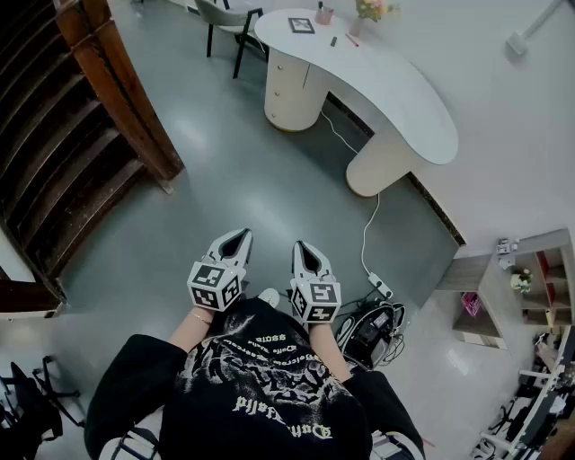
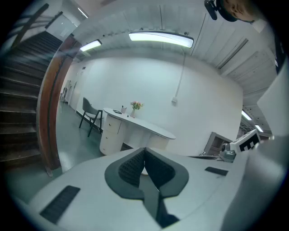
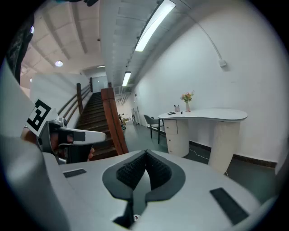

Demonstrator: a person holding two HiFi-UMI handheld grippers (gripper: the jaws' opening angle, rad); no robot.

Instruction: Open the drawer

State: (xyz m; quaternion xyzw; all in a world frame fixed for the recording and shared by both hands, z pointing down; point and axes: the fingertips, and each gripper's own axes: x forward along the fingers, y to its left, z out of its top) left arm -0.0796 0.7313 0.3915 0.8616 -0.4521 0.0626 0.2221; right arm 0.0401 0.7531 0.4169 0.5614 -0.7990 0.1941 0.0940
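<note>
A white curved desk stands far ahead across the grey floor. Its round pedestal carries a stack of closed drawers, which also show small in the left gripper view and in the right gripper view. I hold both grippers close to my chest, side by side and well short of the desk. My left gripper is shut with nothing between its jaws. My right gripper is likewise shut and empty.
A dark wooden staircase with a heavy handrail post rises on the left. A chair stands behind the desk. A cable and power strip lie on the floor at right, near a dark bag and a shelf unit.
</note>
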